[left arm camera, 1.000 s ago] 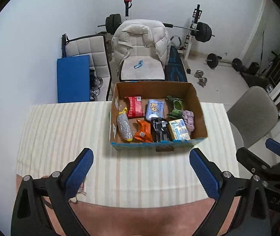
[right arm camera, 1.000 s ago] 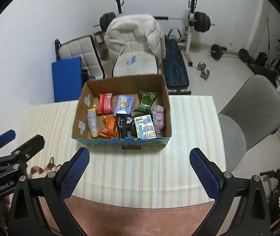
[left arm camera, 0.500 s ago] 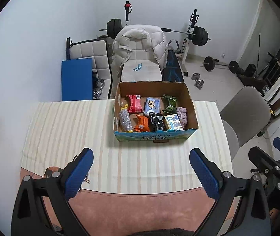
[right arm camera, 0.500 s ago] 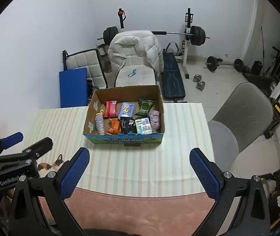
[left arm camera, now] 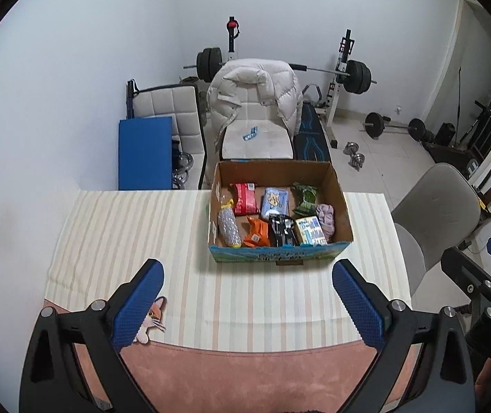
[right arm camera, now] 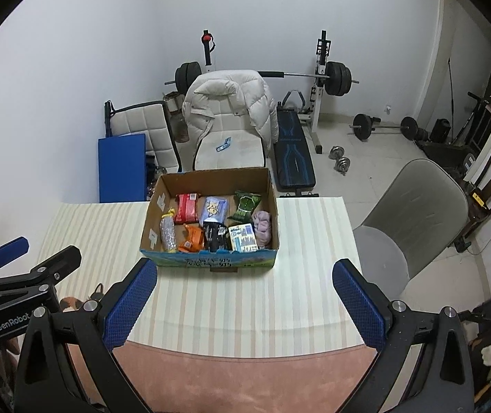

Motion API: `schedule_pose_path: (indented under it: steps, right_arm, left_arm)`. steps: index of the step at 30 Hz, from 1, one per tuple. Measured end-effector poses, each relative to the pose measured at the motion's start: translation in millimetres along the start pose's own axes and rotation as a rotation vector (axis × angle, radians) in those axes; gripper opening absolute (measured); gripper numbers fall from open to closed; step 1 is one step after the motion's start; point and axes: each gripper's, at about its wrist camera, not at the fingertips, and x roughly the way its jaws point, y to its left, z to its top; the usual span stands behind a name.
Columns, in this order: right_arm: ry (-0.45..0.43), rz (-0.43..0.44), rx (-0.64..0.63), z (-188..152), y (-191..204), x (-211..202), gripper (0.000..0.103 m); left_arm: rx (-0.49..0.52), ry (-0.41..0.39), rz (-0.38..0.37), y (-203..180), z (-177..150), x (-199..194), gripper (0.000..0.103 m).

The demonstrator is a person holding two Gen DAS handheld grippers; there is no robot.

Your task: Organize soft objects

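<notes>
Soft packets (left arm camera: 274, 218) lie in a cardboard box (left arm camera: 278, 256) toward the tabletop's (left arm camera: 142, 241) far edge, well beyond both tools. Left tool (left arm camera: 249, 304) and right tool (right arm camera: 245, 304) hover over the near edge, spread wide, holding nothing.

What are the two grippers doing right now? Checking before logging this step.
Left gripper: open, holding nothing.
Right gripper: open, holding nothing.

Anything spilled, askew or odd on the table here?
Nothing spilled. The cardboard box sits upright on the striped tablecloth, packets inside. One oddity: a cat-face item pokes out at the cloth's near edge.
</notes>
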Motion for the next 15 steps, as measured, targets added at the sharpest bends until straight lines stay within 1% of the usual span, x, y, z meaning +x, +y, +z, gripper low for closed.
schedule_pose_path:
  steps: [6,15]
  right_arm:
    - [-0.015,-0.003,0.004,10.3,0.1,2.0,0.103]
    - [-0.037,-0.012,-0.002,16.1,2.1,-2.2,0.103]
  left_arm:
    - [0.001,-0.01,0.008,0.4,5.6,2.8,0.1]
    - [-0.003,-0.012,0.013,1.1,8.5,5.3,0.1]
